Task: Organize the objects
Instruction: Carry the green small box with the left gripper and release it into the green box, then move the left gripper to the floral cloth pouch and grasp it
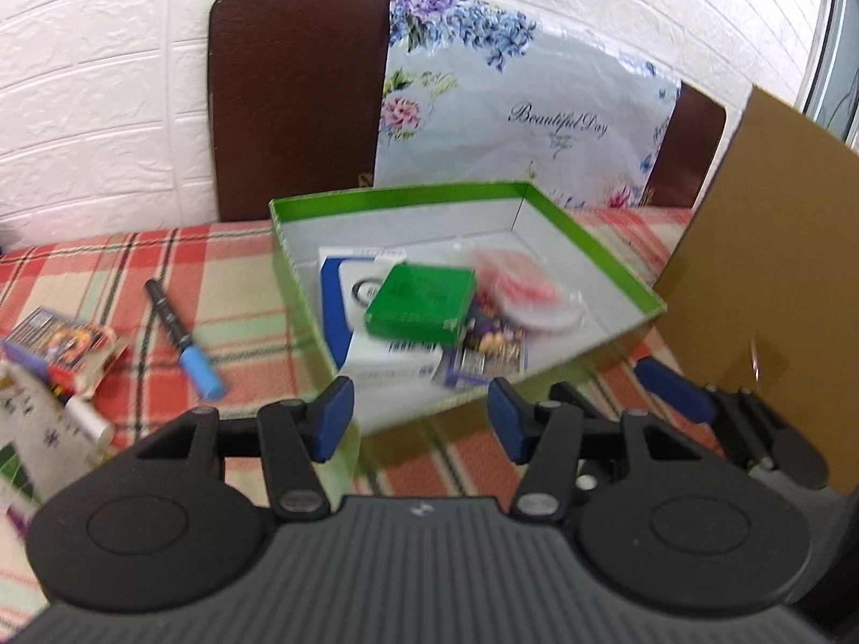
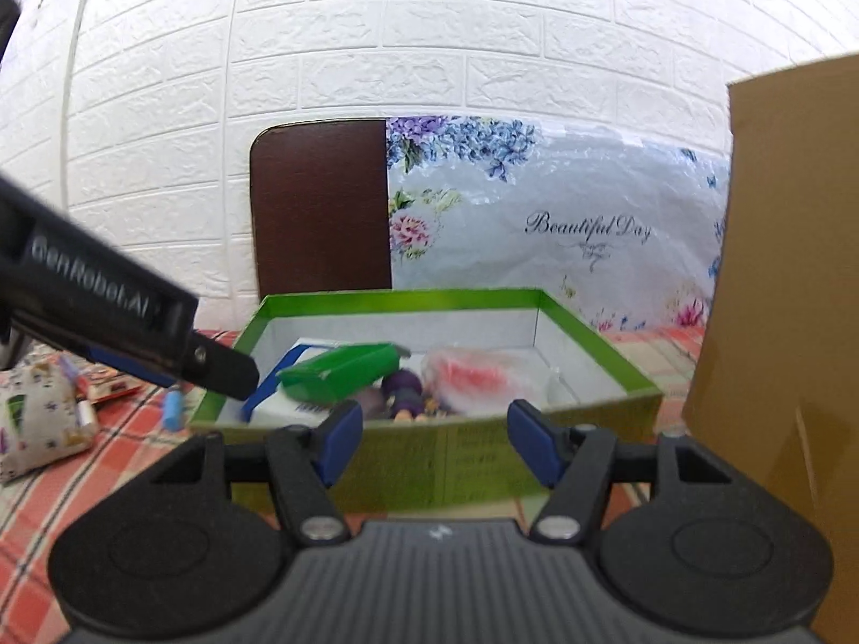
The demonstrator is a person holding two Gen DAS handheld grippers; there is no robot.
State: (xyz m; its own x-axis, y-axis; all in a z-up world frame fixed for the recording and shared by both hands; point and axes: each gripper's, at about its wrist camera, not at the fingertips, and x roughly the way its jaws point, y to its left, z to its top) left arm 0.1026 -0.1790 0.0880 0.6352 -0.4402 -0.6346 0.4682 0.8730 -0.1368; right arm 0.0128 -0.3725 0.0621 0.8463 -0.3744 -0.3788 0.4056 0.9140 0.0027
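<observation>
— What lay on the left side of the desk?

— A soft flowery pouch, a flat card pack, and a black marker with a blue cap. The desk had a red and green checked cloth.

— And in the middle?

— A green box with white walls inside. In it sat a small green box, tilted on a white and blue box. Beside them was a clear bag with something pink, too blurry to name.

— Where were the tongs?

— The left tongs hung just before the green box, spread apart, holding nothing. The right tongs were spread apart too, near its front wall.

— And on the right?

— A tall brown cardboard sheet stood close beside the box. Behind were a flowery plastic sheet and a white brick wall.
</observation>
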